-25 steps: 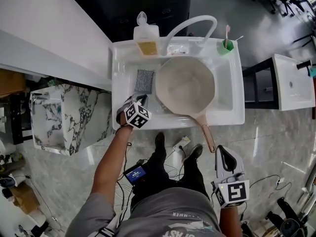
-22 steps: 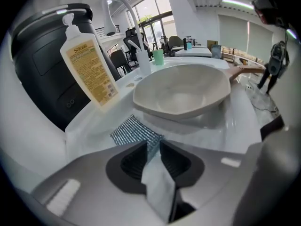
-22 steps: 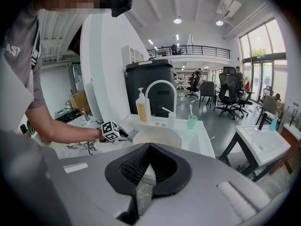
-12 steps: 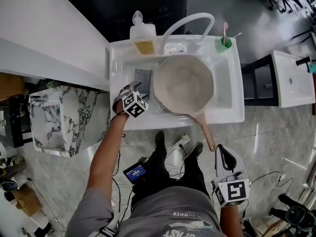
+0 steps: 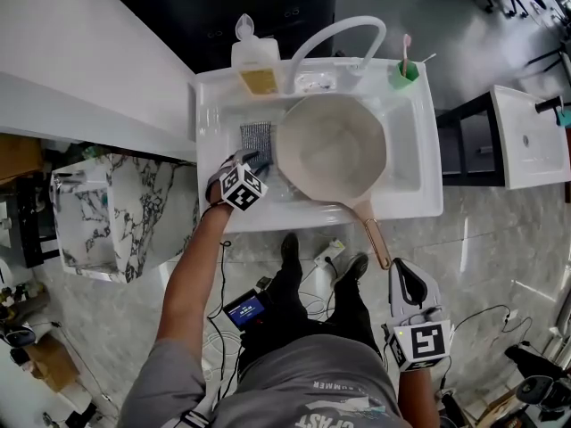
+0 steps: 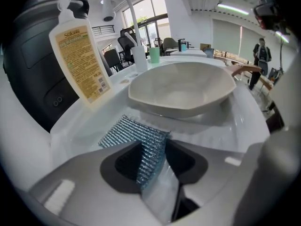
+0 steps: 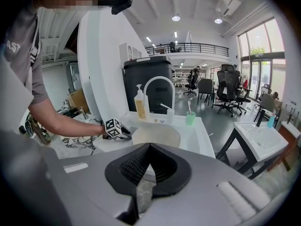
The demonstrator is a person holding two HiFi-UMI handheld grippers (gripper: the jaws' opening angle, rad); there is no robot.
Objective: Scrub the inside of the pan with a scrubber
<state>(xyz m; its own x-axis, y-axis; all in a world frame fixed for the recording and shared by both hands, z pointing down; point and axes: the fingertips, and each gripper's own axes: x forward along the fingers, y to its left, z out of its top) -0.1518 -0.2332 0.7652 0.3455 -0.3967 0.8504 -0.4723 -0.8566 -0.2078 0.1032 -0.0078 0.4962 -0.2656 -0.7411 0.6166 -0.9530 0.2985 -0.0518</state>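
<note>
**Head view**
- Left arm: your forearm runs straight from the lower left up to the near left corner of the sink (image 5: 430, 176).
- Left gripper (image 5: 252, 160): tilted steeply down into the sink, with its tips at the near edge of the scrubber (image 5: 256, 136).
- Scrubber: on the sink floor, just left of the pan (image 5: 332, 159) and outside it.
- Pan: hollow side up in the sink. Its handle (image 5: 373, 239) crosses the near rim and slants towards your right side.
- Right gripper (image 5: 403, 273): held low at your right side, outside the sink. Its tips point up towards the end of the handle, near it but apart from it.
- Back ledge: soap bottle (image 5: 256, 61), tap (image 5: 343, 34) and green cup (image 5: 406, 76).

**Left gripper view**
- Jaws: they have just been closing. The pads now press on the near edge of the scrubber, which folds upright between them.
- The rest of the scrubber lies flat on the sink floor.
- The pan sits just beyond it, and the soap bottle stands to the left.

**Right gripper view**
- Jaws: tips brought together, with nothing between them.
- Your left arm is stretched out to the sink across the room.
</note>
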